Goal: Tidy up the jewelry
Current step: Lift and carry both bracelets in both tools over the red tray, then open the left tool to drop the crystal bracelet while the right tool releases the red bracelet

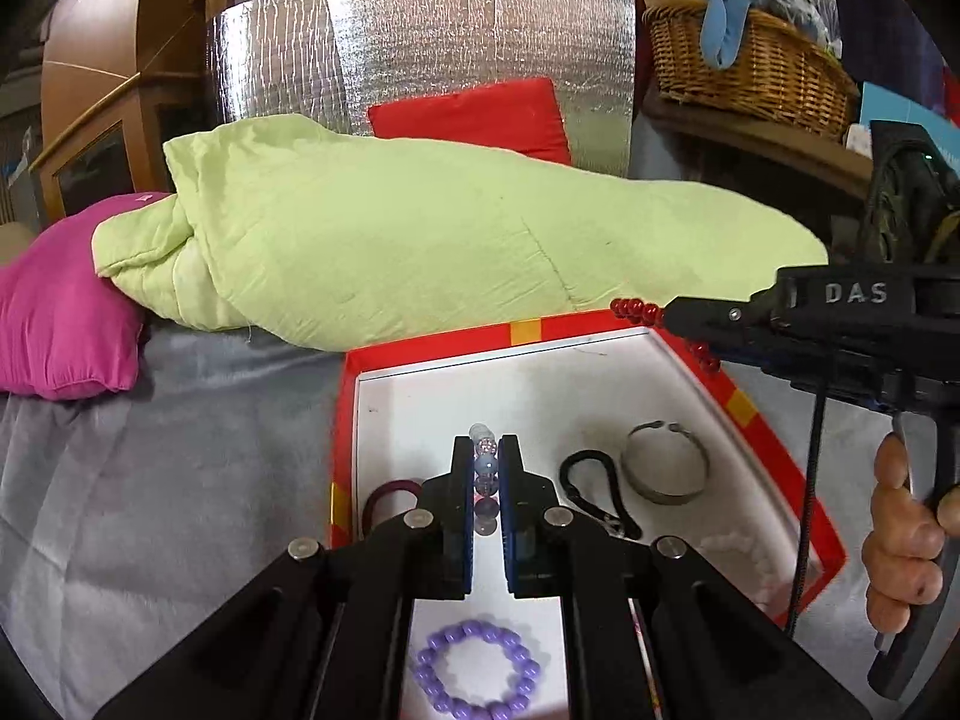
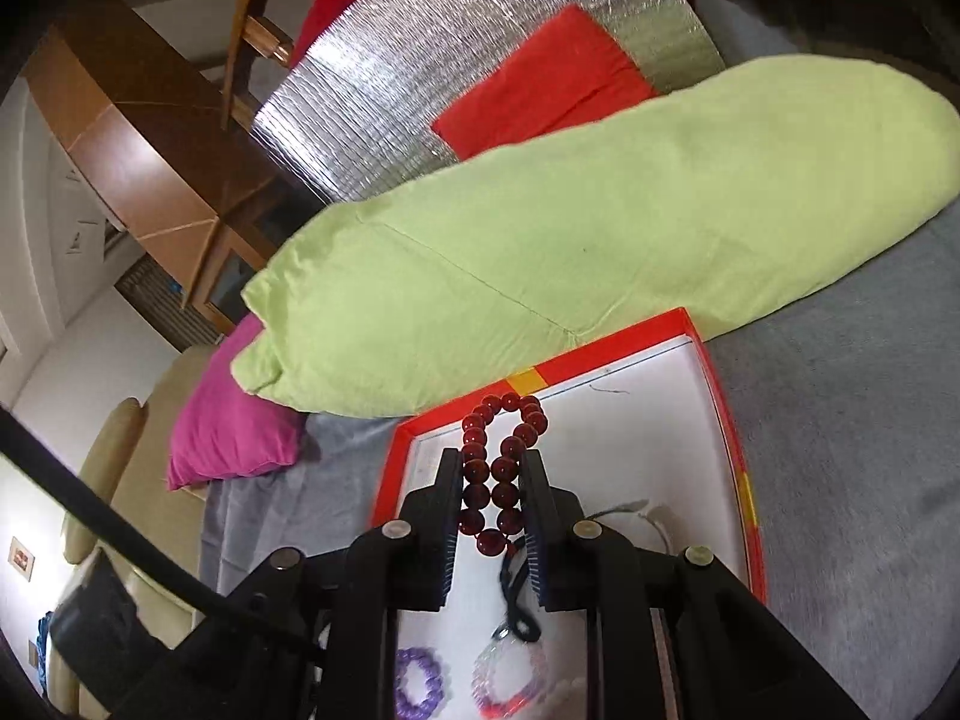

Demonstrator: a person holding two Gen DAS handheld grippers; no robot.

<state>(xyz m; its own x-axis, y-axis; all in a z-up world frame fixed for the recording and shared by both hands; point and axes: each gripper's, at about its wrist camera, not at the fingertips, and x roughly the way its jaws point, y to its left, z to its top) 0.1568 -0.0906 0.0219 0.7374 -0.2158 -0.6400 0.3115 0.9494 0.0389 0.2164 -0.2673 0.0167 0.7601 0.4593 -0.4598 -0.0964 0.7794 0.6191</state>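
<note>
A red-rimmed box point(image 1: 762, 420) with a white floor lies on a grey bed. My left gripper point(image 1: 485, 450) is shut on a clear bead bracelet point(image 1: 485, 468), held low over the box. My right gripper point(image 2: 492, 462) is shut on a dark red bead bracelet point(image 2: 498, 468), held above the box's far rim point(image 2: 600, 354); it also shows in the left wrist view point(image 1: 636, 309). In the box lie a purple bead bracelet point(image 1: 474, 672), a metal cuff point(image 1: 663, 468), a black cord loop point(image 1: 591, 492) and a dark red ring point(image 1: 390, 495).
A light green duvet point(image 1: 420, 240) lies just behind the box, with a pink pillow point(image 1: 60, 324) to its left and a red cushion point(image 1: 480, 114) against a silver foil panel. A wicker basket point(image 1: 750, 60) stands at the back right.
</note>
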